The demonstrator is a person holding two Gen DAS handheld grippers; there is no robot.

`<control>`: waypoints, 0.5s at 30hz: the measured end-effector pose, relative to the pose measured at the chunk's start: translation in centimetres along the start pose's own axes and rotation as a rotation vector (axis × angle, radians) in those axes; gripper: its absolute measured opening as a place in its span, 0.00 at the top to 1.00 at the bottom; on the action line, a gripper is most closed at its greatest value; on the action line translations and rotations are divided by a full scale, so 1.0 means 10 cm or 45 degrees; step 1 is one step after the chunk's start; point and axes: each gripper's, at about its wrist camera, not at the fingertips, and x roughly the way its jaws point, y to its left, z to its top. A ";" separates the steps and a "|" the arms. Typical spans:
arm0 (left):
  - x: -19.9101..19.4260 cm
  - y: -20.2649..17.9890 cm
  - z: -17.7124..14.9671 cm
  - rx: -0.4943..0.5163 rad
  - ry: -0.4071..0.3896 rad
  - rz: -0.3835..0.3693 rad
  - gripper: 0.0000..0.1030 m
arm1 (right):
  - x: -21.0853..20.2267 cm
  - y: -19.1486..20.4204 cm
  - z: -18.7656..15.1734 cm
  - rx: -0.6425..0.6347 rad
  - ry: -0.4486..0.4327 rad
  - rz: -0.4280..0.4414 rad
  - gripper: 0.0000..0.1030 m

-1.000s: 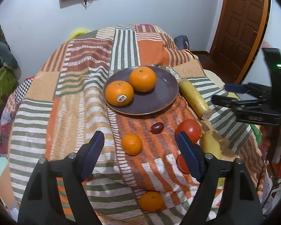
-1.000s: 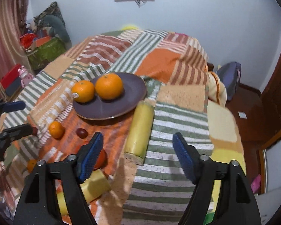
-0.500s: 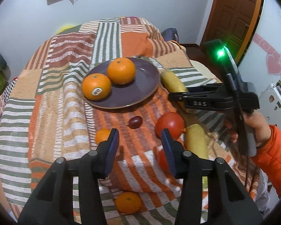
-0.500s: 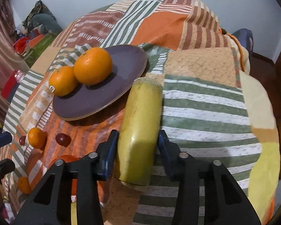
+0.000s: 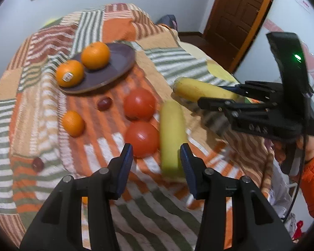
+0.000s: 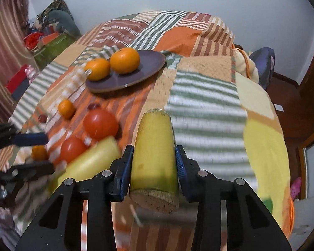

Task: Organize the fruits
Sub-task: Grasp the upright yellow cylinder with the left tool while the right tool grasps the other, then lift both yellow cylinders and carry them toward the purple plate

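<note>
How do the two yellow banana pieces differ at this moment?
The banana piece in the right gripper is clamped between its closing blue pads and shows a rough tan cut end; the other banana piece lies on the striped blanket beside two tomatoes, ungripped, by the left gripper. Both are thick, yellow and cylindrical.

Two oranges (image 5: 95, 55) on purple plate (image 5: 123, 62); tomatoes (image 5: 139, 103), yellow cut fruit (image 5: 171, 133) on blanket.

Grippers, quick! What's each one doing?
Left gripper: open, holding nothing.
Right gripper: jaws closing on the yellow banana piece.
</note>
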 end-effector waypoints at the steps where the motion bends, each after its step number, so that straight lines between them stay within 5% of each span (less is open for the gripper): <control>1: 0.02 -0.03 -0.02 0.004 0.011 -0.006 0.55 | -0.03 0.02 -0.08 0.004 0.003 0.006 0.65; 15: 0.36 -0.13 -0.12 -0.051 0.114 -0.030 0.66 | -0.04 0.13 -0.45 0.073 0.034 0.059 0.65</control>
